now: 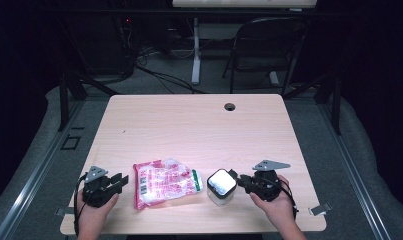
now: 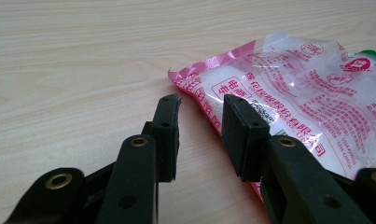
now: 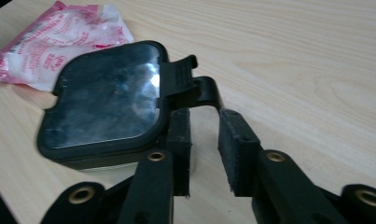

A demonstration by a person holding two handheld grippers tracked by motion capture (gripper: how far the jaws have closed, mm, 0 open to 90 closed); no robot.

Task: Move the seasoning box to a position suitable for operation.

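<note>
One square container (image 1: pixel 221 186) with a black-rimmed lid is seen standing near the front edge of the table (image 1: pixel 189 120), towards its right side. A black latch tab (image 3: pixel 178 77) projects from the lid. The right gripper (image 1: pixel 241 180) is held just beside the container; in the right gripper view its two jaws are seen apart, with the near jaw against the container's side and nothing gripped between them. One pink and clear plastic packet (image 1: pixel 164 182) lies flat just to the left of the container. The left gripper (image 1: pixel 123 180) is held at the packet's left edge, its two jaws apart, one of them overlapping the packet's edge (image 2: pixel 213 102), nothing clamped. One round hole (image 1: pixel 230 106) is seen at the table's far edge.
</note>
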